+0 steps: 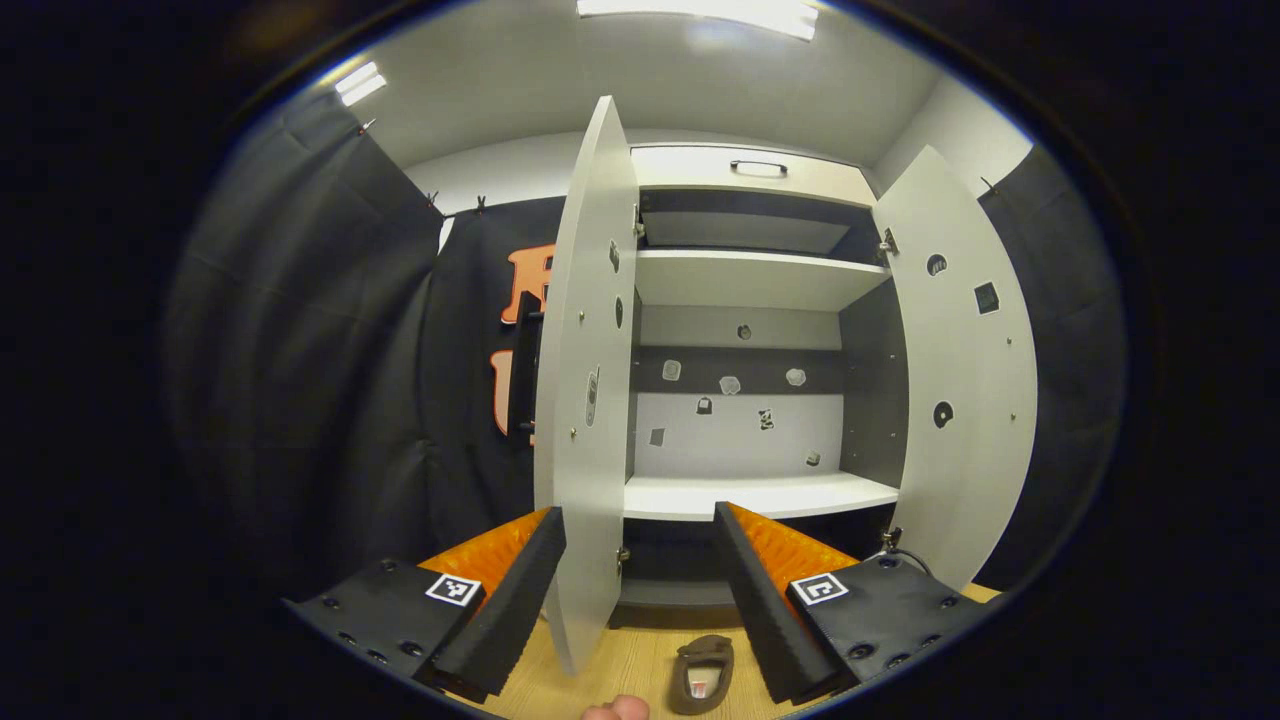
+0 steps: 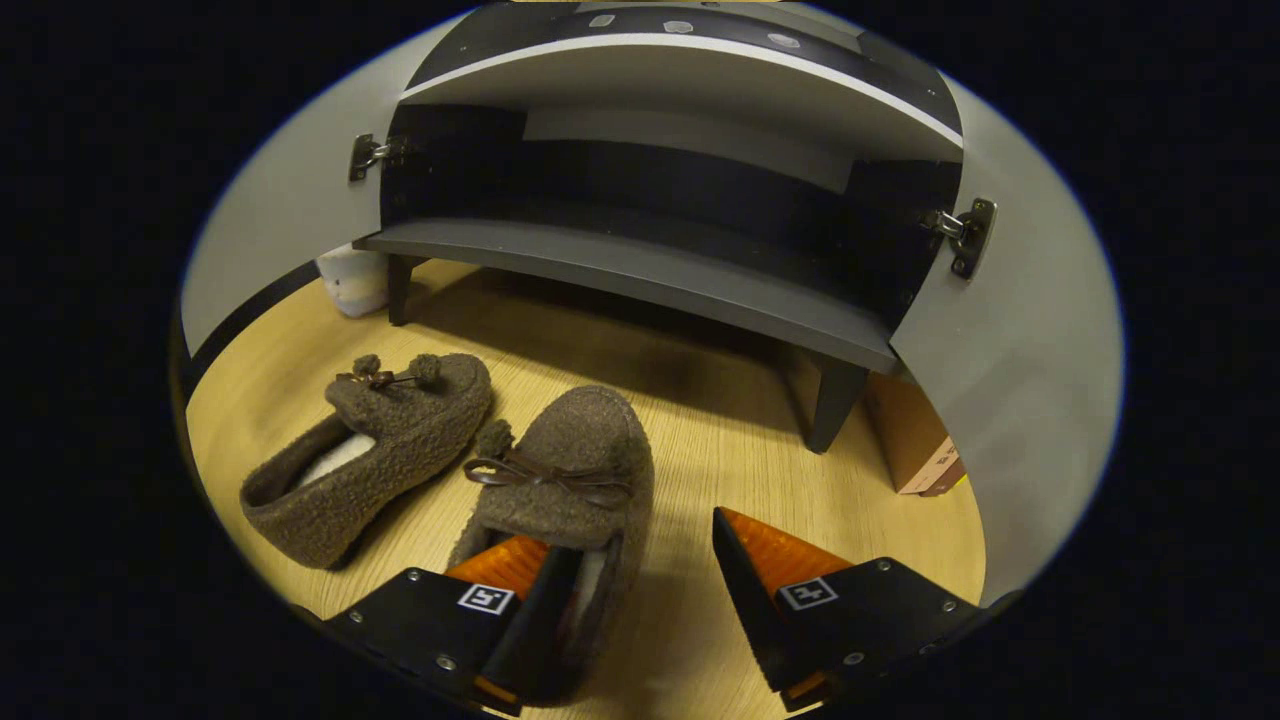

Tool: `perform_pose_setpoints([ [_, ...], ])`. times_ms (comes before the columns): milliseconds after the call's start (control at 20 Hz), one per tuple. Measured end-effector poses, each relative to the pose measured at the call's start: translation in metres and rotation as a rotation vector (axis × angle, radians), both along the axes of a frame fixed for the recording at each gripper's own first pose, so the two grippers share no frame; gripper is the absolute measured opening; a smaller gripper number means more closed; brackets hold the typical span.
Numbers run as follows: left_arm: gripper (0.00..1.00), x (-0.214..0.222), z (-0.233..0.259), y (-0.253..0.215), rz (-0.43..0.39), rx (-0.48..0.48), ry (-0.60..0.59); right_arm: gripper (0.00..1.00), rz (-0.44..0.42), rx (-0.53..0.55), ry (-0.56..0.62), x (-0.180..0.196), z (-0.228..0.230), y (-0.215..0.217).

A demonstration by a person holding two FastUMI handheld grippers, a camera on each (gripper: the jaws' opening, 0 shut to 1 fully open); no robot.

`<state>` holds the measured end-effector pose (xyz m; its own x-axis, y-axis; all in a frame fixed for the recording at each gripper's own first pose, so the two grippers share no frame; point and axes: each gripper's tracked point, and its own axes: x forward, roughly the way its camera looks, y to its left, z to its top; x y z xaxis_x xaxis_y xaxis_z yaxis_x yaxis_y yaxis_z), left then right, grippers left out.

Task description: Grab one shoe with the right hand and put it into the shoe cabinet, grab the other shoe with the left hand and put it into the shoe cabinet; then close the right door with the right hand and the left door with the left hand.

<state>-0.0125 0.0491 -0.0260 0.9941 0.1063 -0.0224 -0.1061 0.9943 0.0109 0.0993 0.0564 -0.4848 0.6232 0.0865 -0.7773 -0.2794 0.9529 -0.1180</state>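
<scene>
Two brown fuzzy shoes lie on the wooden floor in front of the shoe cabinet (image 2: 620, 270). The near shoe (image 2: 570, 470) has a bow; the other shoe (image 2: 370, 450) lies to its left. My right gripper (image 2: 640, 540) is open low over the near shoe, one finger (image 2: 530, 610) inside its opening and the other outside its side wall, not pressing. My left gripper (image 1: 638, 515) is open and holds nothing, raised in front of the cabinet's white shelf (image 1: 760, 495). One shoe (image 1: 700, 675) shows on the floor below it.
Both cabinet doors stand open: left door (image 1: 585, 400), right door (image 1: 965, 400). The left door's edge is close in front of my left gripper. A cardboard box (image 2: 915, 440) sits under the cabinet's right side, a white object (image 2: 350, 280) by its left leg. A fingertip (image 1: 615, 708) shows at the bottom edge.
</scene>
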Motion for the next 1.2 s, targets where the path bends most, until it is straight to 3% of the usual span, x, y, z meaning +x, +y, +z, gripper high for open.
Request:
perform_pose_setpoints([
  [50, 0.97, 0.0, -0.001, -0.001, 0.0, 0.0, 0.002, 0.69, 0.001, -0.003, 0.032, -0.002, -0.009, -0.001],
  [100, 0.97, 0.0, -0.002, -0.001, 0.0, 0.001, 0.002, 0.64, -0.004, 0.021, 0.046, -0.006, -0.011, 0.002],
  [250, 0.94, 0.001, -0.004, -0.003, -0.003, 0.004, 0.001, 0.29, -0.007, 0.092, 0.056, -0.007, -0.012, 0.013],
  [300, 0.97, 0.001, -0.007, -0.004, -0.005, 0.007, 0.008, 0.2, -0.013, 0.086, 0.027, -0.003, -0.008, 0.009],
  [350, 0.94, 0.002, -0.008, -0.005, -0.007, 0.007, 0.009, 0.09, -0.017, 0.075, -0.007, 0.0, -0.003, 0.005],
  [700, 0.96, 0.004, -0.009, -0.021, -0.056, -0.025, -0.032, 0.06, 0.012, 0.08, -0.237, -0.011, 0.092, 0.008],
  [900, 0.94, 0.008, -0.013, -0.034, -0.09, -0.028, -0.04, 0.06, 0.011, 0.081, -0.417, -0.011, 0.196, 0.024],
  [1050, 0.96, 0.008, -0.014, -0.044, -0.114, -0.037, -0.038, 0.06, 0.004, 0.153, -0.465, 0.018, 0.27, 0.039],
  [1200, 0.94, 0.006, -0.02, -0.05, -0.131, -0.037, -0.03, 0.06, -0.017, 0.201, -0.528, 0.081, 0.331, 0.047],
])
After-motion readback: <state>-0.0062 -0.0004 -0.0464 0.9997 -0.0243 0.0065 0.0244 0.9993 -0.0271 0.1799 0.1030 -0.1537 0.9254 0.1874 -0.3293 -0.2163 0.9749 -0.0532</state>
